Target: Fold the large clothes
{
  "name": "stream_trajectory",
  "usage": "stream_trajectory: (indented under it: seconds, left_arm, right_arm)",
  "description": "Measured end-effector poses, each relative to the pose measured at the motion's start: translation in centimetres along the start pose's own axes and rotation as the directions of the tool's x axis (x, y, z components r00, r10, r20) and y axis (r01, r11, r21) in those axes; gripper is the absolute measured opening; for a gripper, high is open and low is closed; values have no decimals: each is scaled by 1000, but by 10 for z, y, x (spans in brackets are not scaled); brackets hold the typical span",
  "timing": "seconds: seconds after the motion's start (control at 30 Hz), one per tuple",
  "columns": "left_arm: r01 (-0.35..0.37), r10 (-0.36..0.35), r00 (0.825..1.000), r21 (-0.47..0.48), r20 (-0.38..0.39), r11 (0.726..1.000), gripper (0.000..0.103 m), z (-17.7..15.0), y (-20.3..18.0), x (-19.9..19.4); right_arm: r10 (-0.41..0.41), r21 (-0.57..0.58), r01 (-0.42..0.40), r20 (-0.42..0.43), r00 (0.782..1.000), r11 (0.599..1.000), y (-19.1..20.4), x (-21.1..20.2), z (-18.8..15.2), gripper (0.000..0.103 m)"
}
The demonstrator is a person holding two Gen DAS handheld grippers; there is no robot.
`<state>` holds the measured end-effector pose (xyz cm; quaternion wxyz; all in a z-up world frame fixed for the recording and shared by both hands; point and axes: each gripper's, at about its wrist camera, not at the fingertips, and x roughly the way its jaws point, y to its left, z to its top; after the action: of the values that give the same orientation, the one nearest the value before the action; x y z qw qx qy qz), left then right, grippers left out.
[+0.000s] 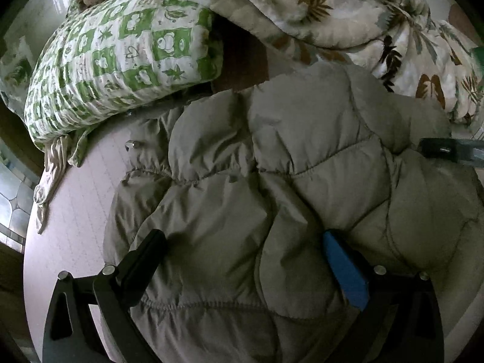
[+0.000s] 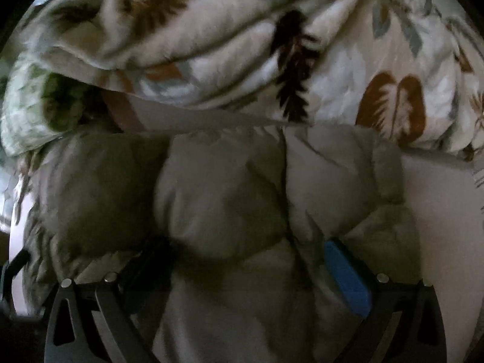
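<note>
A grey-beige puffer jacket [image 1: 272, 166] lies bunched on a pale bed sheet [image 1: 75, 199]. My left gripper [image 1: 242, 237] is low over its near part and open. Its black finger [image 1: 148, 254] and blue pad [image 1: 345, 272] stand wide apart, and quilted fabric bulges up between them. In the blurred right wrist view the same jacket [image 2: 227, 187] fills the middle. My right gripper [image 2: 243, 243] is open too, with padding between its spread fingers. A dark piece at the right edge [image 1: 444, 148] looks like the other gripper resting on the jacket.
A green-and-white patterned pillow [image 1: 121, 54] lies at the back left. A leaf-print quilt [image 1: 332, 15] [image 2: 242, 45] is heaped along the back. Brown fabric [image 1: 242, 60] shows between them. Bare sheet [image 2: 438, 211] lies right of the jacket. Tiled floor [image 1: 15, 199] shows past the left edge.
</note>
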<state>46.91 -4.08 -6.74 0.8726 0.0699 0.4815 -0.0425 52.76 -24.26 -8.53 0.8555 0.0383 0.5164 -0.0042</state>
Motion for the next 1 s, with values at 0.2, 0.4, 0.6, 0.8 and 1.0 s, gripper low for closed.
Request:
stream_trajectory:
  seconds: [0.2, 0.4, 0.6, 0.8, 1.0]
  left_arm:
    - [-14, 14, 1000, -14, -12, 1000, 103, 4, 1, -6]
    - [6, -6, 1000, 5, 10, 1000, 103, -23, 6, -46]
    - [-27, 27, 999, 22, 30, 999, 103, -61, 15, -55]
    - [-50, 50, 999, 42, 0, 998, 103, -70, 15, -32]
    - [-62, 62, 998, 32, 4, 998, 103, -71, 14, -36]
  right_arm:
    - [77, -150, -72, 29, 997, 986, 13, -63, -48, 103]
    - [108, -182, -108, -10, 994, 977, 10, -79, -103, 103]
    - [43, -149, -47, -26, 999, 988, -5, -60, -127, 103]
    - [42, -139, -51, -70, 997, 989, -8, -23, -130, 103]
    - [33, -133, -42, -67, 997, 990, -6, -16, -126, 103]
